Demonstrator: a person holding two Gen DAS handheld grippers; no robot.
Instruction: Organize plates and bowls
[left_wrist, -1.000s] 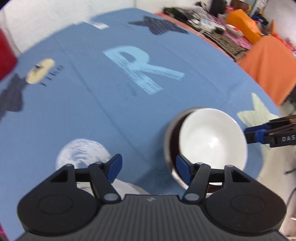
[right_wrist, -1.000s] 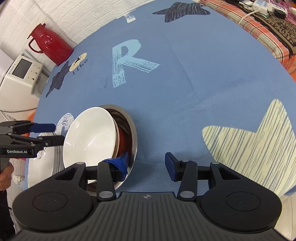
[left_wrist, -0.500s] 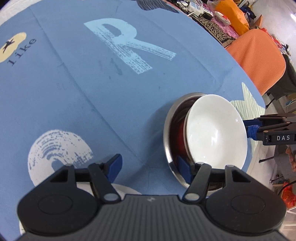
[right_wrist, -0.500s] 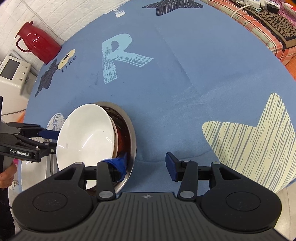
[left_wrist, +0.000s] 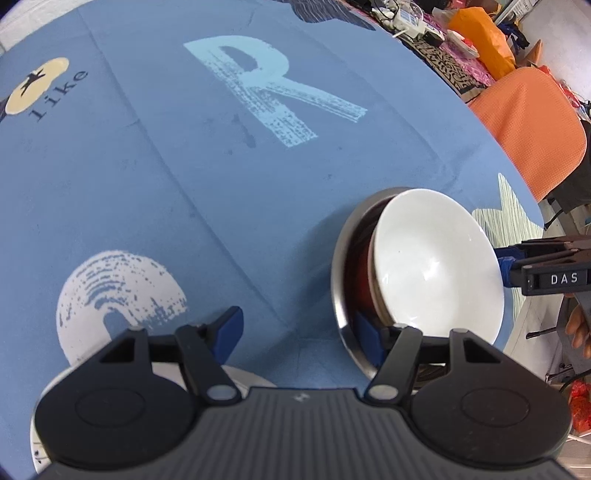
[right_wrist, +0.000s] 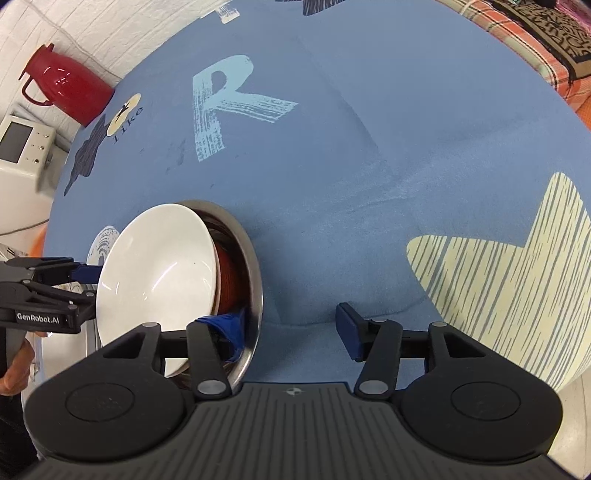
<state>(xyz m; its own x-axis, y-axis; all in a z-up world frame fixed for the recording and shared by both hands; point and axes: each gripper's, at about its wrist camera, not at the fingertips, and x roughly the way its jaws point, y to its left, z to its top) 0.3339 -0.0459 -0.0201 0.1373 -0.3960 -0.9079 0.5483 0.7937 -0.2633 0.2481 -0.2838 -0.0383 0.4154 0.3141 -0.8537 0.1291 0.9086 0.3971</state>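
Left wrist view: the left gripper (left_wrist: 297, 334) is hovering low over the blue table (left_wrist: 155, 177) with its fingers (left_wrist: 229, 326) spread wide and holding nothing. Its right finger is sitting inside the near rim of the steel bowl (left_wrist: 341, 266); its left finger is standing over bare cloth. The steel bowl is resting at the near right of the table. A red bowl (left_wrist: 364, 271) is nested in it, and a white bowl (left_wrist: 436, 266) is lying on top, tilted toward the right. The right gripper (left_wrist: 508, 264) is entering from the right edge, its blue tip just beside the white bowl's rim. A white plate (left_wrist: 243, 376) is showing partly under the left gripper.

Right wrist view: the right gripper (right_wrist: 293, 326) is also spread and empty. Its left finger is dipping inside the steel bowl (right_wrist: 255, 273), beside the red bowl (right_wrist: 229, 280); whether it touches is unclear. The white bowl (right_wrist: 155, 273) is leaning left, toward the left gripper (right_wrist: 86, 278), which is close to its rim.

Risks: the white bowl is seated unevenly, so a nudge from either finger could slide it off the stack. Closing on the steel rim alone could tip the whole nest. The stack is also near the table edge, so a sideways push could send it over.
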